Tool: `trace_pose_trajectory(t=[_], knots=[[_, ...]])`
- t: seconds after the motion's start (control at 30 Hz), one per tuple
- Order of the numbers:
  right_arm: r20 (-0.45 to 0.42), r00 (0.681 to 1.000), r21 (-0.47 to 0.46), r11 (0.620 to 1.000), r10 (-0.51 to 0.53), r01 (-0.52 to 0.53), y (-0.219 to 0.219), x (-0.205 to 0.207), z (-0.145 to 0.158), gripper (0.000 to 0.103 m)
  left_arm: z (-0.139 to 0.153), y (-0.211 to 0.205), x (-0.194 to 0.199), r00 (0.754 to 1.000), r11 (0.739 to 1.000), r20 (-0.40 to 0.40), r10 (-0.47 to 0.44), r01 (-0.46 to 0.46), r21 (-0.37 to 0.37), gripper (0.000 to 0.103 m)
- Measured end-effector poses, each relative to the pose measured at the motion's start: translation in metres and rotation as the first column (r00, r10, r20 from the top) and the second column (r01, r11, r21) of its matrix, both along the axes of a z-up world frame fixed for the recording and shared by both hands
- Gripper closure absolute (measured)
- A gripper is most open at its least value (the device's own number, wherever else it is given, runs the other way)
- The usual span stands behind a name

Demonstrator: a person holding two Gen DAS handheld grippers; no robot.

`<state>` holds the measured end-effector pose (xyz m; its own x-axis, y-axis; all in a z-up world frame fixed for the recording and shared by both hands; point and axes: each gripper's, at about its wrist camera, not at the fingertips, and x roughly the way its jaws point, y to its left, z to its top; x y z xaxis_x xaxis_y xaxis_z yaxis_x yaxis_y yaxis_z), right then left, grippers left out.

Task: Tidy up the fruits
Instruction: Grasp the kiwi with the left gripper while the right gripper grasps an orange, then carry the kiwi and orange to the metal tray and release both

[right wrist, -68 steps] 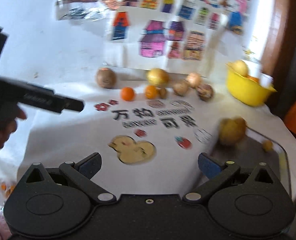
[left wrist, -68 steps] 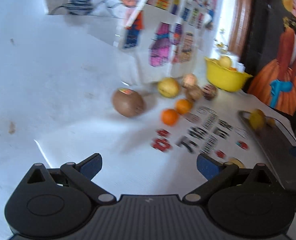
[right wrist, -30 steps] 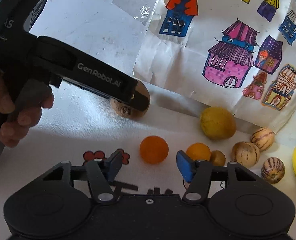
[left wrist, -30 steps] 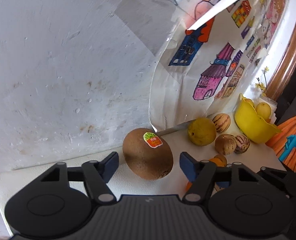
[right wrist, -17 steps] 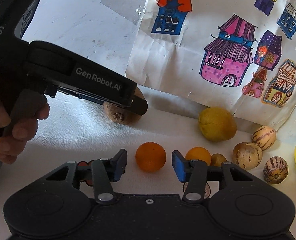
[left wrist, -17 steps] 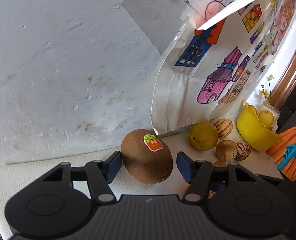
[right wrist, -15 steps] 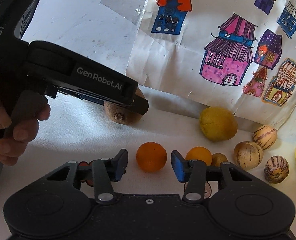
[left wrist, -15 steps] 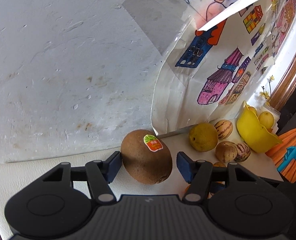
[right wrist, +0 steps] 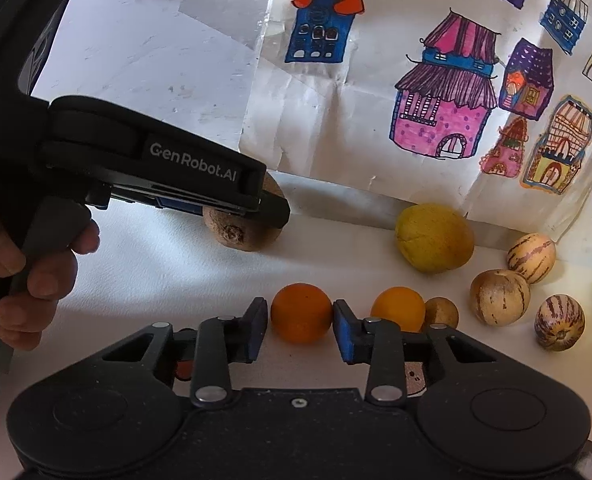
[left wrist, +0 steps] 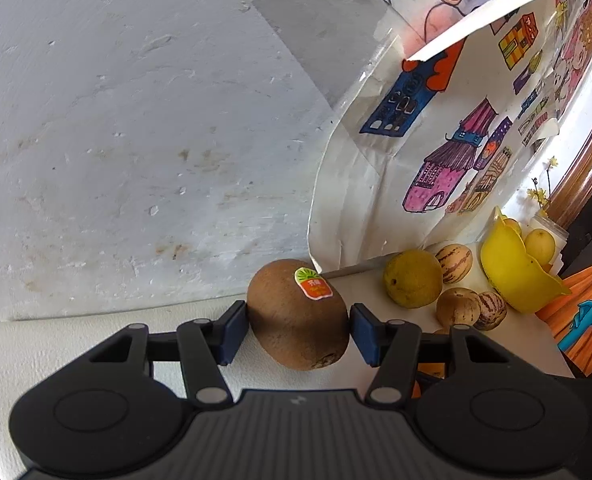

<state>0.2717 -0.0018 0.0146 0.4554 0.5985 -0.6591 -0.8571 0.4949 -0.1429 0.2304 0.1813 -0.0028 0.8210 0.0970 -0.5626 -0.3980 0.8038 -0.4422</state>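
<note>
Left tongs (left wrist: 299, 332) are bracketing a brown fuzzy kiwi with an orange-and-green sticker (left wrist: 298, 314), which is resting on the white cloth-covered tabletop (left wrist: 56, 356) close to the wall. The blue pads (left wrist: 234, 332) are pressing against, or sitting just beside, the fruit's two flanks, so the tongs are closing on the kiwi; firm contact on the right pad cannot be told. In the right wrist view the same kiwi (right wrist: 242, 232) is showing beneath the black body of the left tool, which a bare hand (right wrist: 36, 276) is holding by its trigger grip.

Right tongs (right wrist: 301, 328) are straddling a small round orange citrus fruit (right wrist: 301, 313) lying on the tabletop; the right pad (right wrist: 343, 334) is touching the fruit and the left is standing just beside it, not yet clamped.

A second orange citrus fruit (right wrist: 397, 307) is lying just beside the right pad, touching a small tan round fruit (right wrist: 442, 313). Farther right are lying a large yellow-green lemon-like fruit (right wrist: 434, 238) and three striped beige melon-like fruits (right wrist: 500, 297). A yellow plastic bowl holding yellow fruit (left wrist: 512, 272) is standing at the far right. Children's drawings of coloured houses on white paper (right wrist: 436, 92) are hanging behind the fruits.
</note>
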Motion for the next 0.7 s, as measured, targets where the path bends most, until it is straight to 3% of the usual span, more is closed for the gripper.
trace_pose_trajectory(t=[0.47,0.7], knots=[[-0.011,1.0,0.018,1.0,-0.013,0.014,-0.003,-0.002,0.0,0.068,0.001,-0.007,0.006,1.0,1.0,-0.017,-0.008,0.009,0.029,0.045],[-0.046,0.999,0.023,0.999,-0.026,0.027,-0.023,-0.009,0.003,0.068,0.002,-0.019,-0.01,0.997,0.997,-0.011,-0.076,0.076,0.009,0.045]])
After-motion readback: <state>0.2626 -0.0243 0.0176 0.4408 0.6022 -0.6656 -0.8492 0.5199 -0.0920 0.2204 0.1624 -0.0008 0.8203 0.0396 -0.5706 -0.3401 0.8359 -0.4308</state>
